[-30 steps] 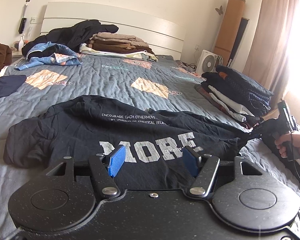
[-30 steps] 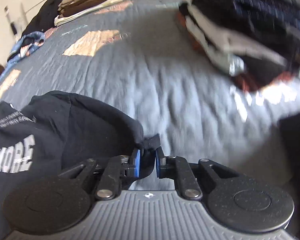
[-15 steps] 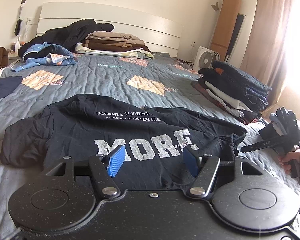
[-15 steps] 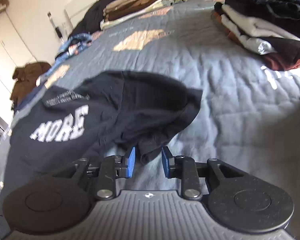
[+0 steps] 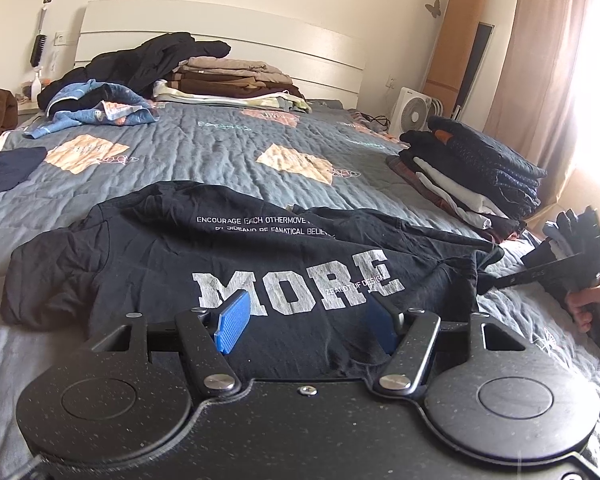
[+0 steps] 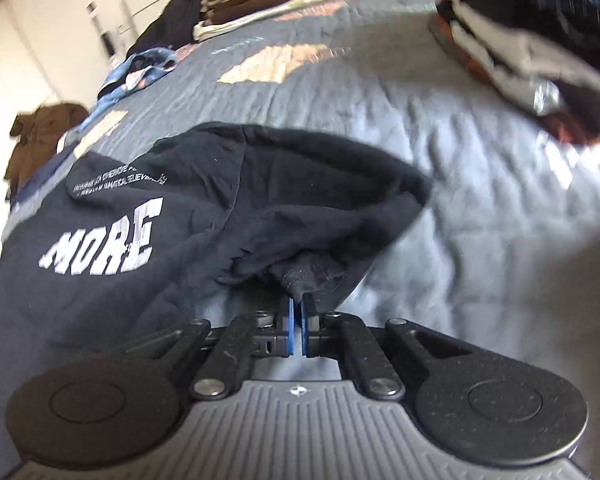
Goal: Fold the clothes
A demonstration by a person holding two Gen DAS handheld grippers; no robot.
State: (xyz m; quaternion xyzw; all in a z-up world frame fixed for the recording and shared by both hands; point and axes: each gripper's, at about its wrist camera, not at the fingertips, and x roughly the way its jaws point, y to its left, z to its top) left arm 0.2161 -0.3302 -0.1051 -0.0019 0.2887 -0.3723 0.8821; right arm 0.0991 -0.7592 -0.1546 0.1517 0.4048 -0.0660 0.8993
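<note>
Bare quilt (image 5: 228, 152) lies open beyond the shirt (image 5: 260, 264); folded stack (image 5: 476, 176) blocks the right edge.

A black T-shirt (image 5: 260, 256) printed with "MORE" in large grey block letters and smaller white lines of text lies rumpled and spread front-up across the near end of the bed (image 5: 204, 152). One sleeve is bunched toward the bed's left side; the opposite edge is gathered into a pinched fold.

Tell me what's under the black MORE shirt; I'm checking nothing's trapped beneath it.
Only the grey quilt shows around the black MORE shirt. Whatever lies beneath its middle is covered and cannot be seen.
</note>
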